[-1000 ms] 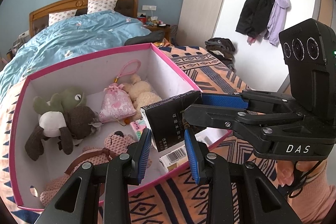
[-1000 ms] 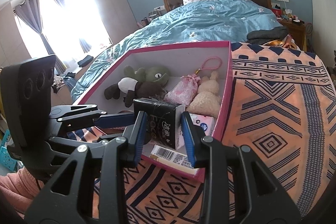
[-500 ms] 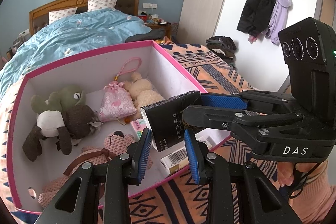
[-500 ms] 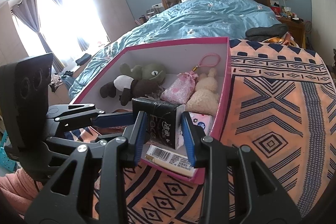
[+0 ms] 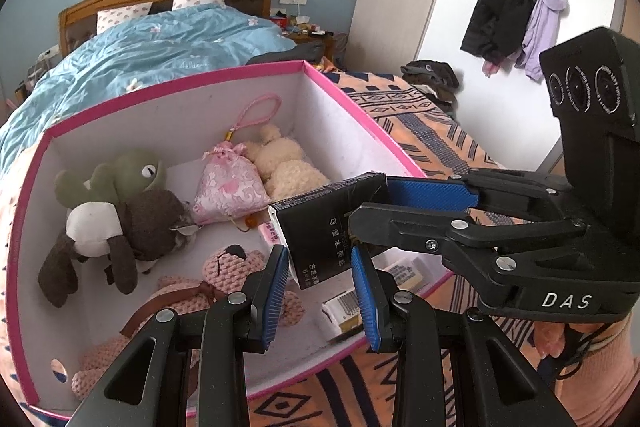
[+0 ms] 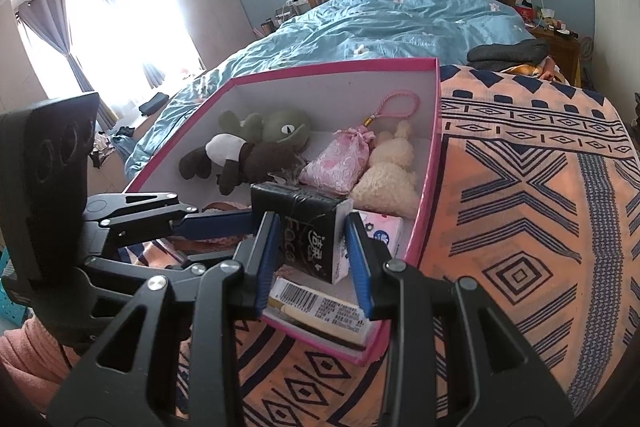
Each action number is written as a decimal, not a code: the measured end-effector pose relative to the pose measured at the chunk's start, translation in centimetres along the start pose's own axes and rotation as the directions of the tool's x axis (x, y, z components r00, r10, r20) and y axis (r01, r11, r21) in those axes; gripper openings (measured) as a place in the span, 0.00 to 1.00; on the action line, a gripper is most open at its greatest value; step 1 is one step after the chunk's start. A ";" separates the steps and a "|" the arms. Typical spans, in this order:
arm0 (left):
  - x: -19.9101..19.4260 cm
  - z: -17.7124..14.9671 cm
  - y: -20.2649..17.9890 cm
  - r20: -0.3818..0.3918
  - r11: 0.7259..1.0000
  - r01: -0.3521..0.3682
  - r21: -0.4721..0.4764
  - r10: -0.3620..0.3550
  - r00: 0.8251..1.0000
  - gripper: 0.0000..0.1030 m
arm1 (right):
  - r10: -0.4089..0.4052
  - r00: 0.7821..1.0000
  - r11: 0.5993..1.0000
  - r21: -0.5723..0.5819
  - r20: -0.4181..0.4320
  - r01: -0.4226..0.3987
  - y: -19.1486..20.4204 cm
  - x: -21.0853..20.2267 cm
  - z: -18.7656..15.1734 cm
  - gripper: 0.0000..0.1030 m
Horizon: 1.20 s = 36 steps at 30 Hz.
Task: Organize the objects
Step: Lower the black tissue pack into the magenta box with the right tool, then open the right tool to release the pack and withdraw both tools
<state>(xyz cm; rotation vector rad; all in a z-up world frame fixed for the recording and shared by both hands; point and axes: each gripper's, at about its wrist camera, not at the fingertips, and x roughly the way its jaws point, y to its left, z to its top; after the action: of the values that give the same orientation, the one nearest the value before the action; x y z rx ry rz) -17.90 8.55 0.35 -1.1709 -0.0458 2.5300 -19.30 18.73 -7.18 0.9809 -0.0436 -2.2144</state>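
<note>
The right gripper (image 5: 362, 211) is clamped on a black rectangular tissue pack (image 5: 320, 227), held over the near right corner of the pink-rimmed white cardboard box (image 5: 360, 111); the left gripper (image 5: 320, 297) stands apart, one finger each side of the pack. Beneath lie a barcoded white packet (image 6: 320, 307), a pink knitted bear (image 5: 224, 279), a pink satin pouch (image 5: 228, 183), a cream fleecy plush (image 5: 288, 167) and a green frog plush (image 5: 124, 179), leaving little bare floor inside.

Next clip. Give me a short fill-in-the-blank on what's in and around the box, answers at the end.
1. The black tissue pack hangs over the white cardboard box with the ___ rim.
2. In the box, the pink satin pouch lies between the green frog plush and the ___ fleecy plush.
3. The pack sits between the fingers of the left gripper and of the ___ gripper.

Missing words: pink; cream; right
</note>
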 end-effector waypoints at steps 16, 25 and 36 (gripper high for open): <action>-2.6 -1.5 0.1 0.082 0.996 -0.087 0.011 0.086 0.993 0.61 | -0.050 0.999 0.999 -0.016 0.014 0.050 1.2 -0.2 -0.4 0.48; -8.4 -5.4 0.2 0.225 0.985 -0.170 0.032 0.158 0.961 1.00 | -0.054 0.993 0.997 -0.055 0.103 0.060 4.1 -3.2 -3.1 0.73; -10.7 -10.9 2.3 0.237 0.964 -0.250 -0.092 0.265 0.934 1.00 | -0.170 0.974 0.981 -0.066 0.147 0.181 7.2 -3.1 -9.0 0.99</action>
<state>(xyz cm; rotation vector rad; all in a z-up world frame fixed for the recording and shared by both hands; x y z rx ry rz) -4.15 1.62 0.60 -0.9261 -0.0325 2.9157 -7.67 17.34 -9.46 0.8102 0.0691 -2.4255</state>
